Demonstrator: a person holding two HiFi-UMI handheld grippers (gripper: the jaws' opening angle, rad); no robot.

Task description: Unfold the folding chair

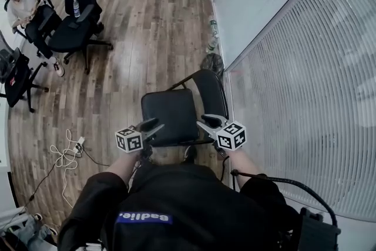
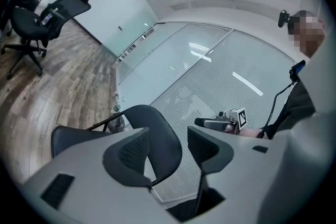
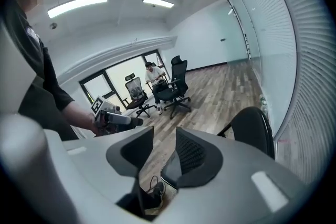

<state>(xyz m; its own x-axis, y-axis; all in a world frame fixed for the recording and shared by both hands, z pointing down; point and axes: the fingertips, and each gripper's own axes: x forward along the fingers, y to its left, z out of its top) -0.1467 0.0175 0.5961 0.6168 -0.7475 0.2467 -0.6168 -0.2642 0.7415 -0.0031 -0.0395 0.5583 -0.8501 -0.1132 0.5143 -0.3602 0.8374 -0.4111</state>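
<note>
Wood floor (image 1: 135, 20), folding chair (image 1: 170, 114), left gripper (image 1: 153, 125), right gripper (image 1: 204, 122), fingers (image 2: 134, 155) apart, empty

I see a bright room. Long ceiling lights (image 3: 79, 5) glow white in the right gripper view, and one more strip shows at the top of the left gripper view. The wood floor (image 1: 147, 9) has pale shiny patches — light bouncing off it. The blinds (image 1: 305, 97) look washed out and gray-white. The folding chair (image 1: 176, 114) is very dark, with only a faint shine on its seat. Shadows are soft. Both gripper views bend like a fishbowl, with black corners — straight lines curve near the edges. Far things look small and a bit fuzzy.
</note>
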